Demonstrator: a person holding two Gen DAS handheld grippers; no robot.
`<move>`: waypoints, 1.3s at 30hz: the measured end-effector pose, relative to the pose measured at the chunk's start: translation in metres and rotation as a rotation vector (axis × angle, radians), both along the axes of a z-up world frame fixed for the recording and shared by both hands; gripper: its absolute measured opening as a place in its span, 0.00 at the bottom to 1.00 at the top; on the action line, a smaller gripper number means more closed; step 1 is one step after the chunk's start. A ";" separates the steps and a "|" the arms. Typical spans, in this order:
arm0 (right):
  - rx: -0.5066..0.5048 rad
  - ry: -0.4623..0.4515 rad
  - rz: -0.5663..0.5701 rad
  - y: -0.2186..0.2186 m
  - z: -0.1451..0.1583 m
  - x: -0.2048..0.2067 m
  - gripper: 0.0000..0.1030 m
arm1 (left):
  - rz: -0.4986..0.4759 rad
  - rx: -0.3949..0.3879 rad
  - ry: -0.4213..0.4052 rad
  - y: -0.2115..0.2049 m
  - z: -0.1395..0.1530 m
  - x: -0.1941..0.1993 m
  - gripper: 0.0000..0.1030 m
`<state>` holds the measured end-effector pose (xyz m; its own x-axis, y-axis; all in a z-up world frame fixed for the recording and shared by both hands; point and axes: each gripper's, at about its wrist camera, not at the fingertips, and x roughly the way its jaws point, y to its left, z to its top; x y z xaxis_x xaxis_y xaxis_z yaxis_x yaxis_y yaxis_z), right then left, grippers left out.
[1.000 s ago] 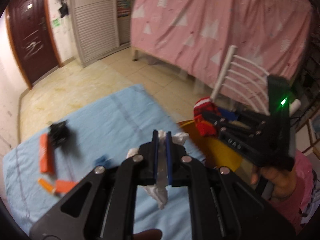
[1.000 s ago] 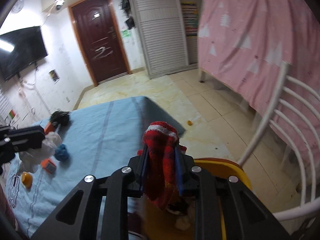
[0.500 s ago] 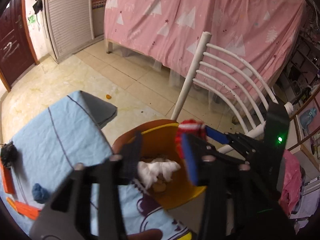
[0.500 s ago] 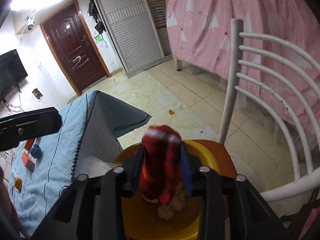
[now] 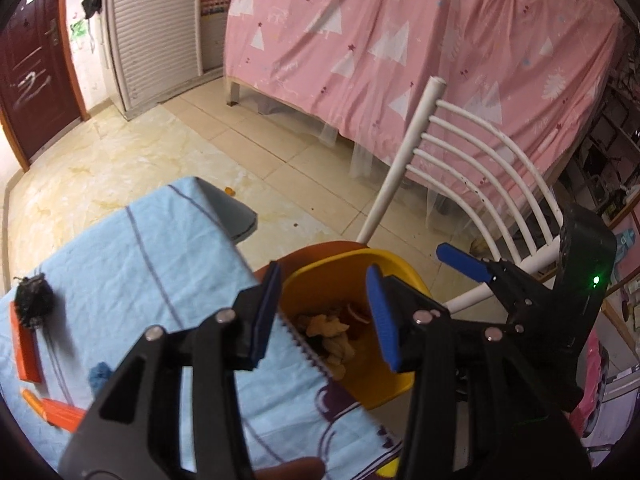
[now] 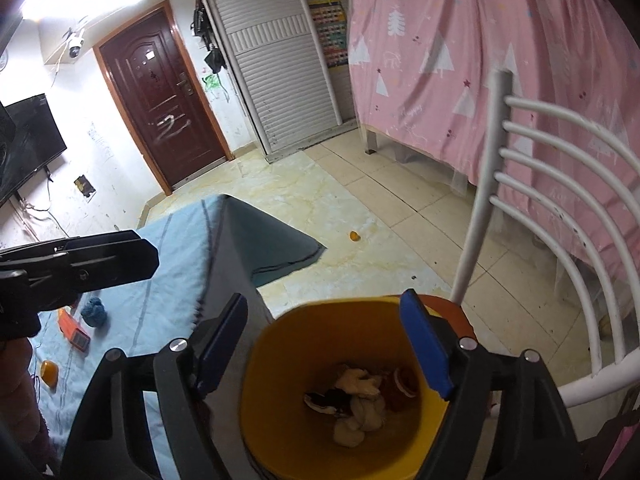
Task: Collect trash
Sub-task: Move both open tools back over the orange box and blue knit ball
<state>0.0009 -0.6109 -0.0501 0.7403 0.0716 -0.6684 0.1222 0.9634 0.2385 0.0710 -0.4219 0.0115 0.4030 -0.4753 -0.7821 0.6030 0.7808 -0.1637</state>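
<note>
A yellow bin (image 5: 394, 270) (image 6: 280, 328) stands on a chair seat beside the table. In it lie a crumpled white tissue (image 6: 360, 400), a red sock (image 6: 404, 384) and other scraps (image 5: 328, 332). My left gripper (image 5: 323, 316) hangs open over the bin's near edge with nothing between its blue pads. My right gripper (image 6: 324, 346) is over the bin mouth, its jaws opening and empty. One of its blue pads (image 5: 460, 261) shows at the right in the left wrist view.
On the table's light blue cloth (image 5: 140, 240) (image 6: 172, 280) lie a black fuzzy clump (image 5: 32, 300), orange blocks (image 5: 26, 344) (image 6: 74, 330) and a blue ball (image 5: 100, 374) (image 6: 94, 312). A white chair back (image 5: 460, 152) (image 6: 540, 160) rises behind the bin. Beyond it hangs a pink bed cover (image 5: 400, 40).
Both hands swung from over the table to over the bin. The left gripper let go of the white tissue and the right let go of the red sock; both now lie inside.
</note>
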 end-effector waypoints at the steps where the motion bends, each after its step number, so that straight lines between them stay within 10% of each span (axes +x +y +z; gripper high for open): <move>1: -0.004 -0.005 0.009 0.006 0.004 0.003 0.72 | 0.007 -0.005 -0.001 0.007 0.002 0.001 0.40; 22: -0.034 -0.017 0.345 0.183 0.037 0.053 0.80 | 0.300 0.036 -0.047 0.213 0.012 0.049 0.49; 39: -0.077 0.089 0.456 0.261 0.006 0.077 0.80 | 0.403 0.139 0.084 0.277 -0.045 0.085 0.49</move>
<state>0.0780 -0.3497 -0.0440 0.5845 0.3239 -0.7439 -0.3012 0.9380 0.1717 0.1558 -0.1451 -0.0338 0.4670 -0.1803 -0.8657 0.2340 0.9693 -0.0756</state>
